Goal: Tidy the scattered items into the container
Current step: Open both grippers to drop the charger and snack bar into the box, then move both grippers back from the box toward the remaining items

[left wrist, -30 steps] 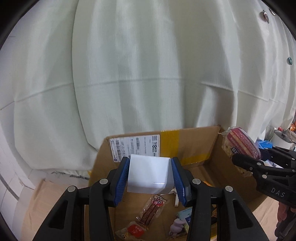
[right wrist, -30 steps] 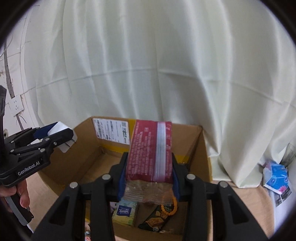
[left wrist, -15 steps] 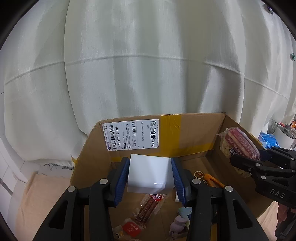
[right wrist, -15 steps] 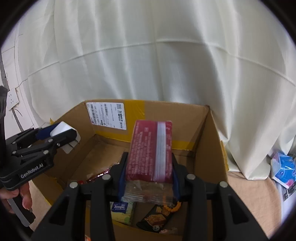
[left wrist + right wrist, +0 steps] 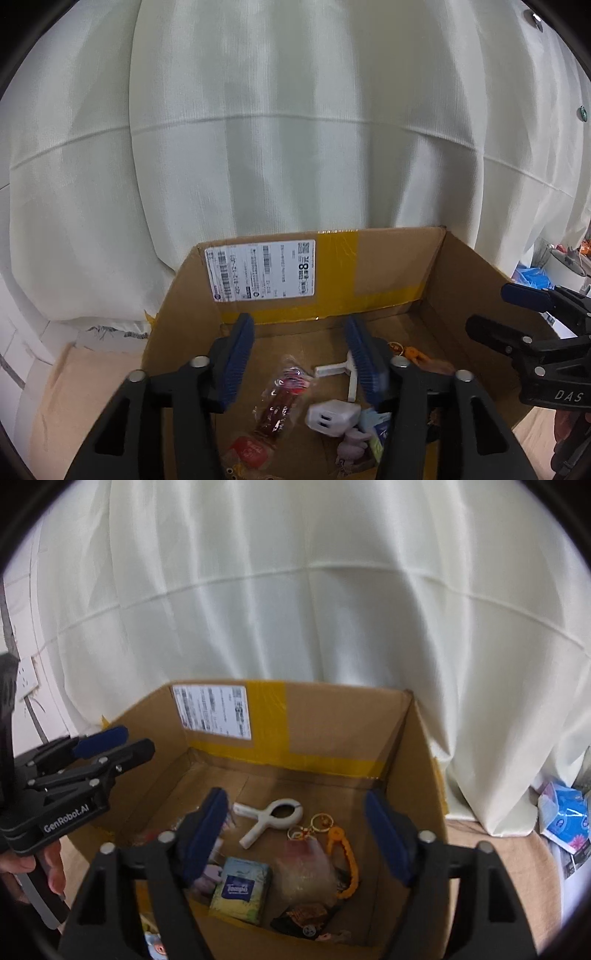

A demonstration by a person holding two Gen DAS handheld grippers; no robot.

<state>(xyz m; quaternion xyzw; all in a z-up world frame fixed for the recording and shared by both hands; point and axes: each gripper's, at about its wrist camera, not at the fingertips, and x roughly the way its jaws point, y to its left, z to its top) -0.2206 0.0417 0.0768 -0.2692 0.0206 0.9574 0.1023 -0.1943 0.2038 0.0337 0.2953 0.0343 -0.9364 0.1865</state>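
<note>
The cardboard box stands in front of the curtain, with a shipping label on the inside of its far wall. In the box, a clip lies toward the far wall, a key ring just right of it and a tissue pack nearer the front. A charger block lies beside a snack stick on its left. The left hand-held gripper and the right hand-held gripper both hang above the box, side by side. Outside the box, a packet lies to the right.
</note>
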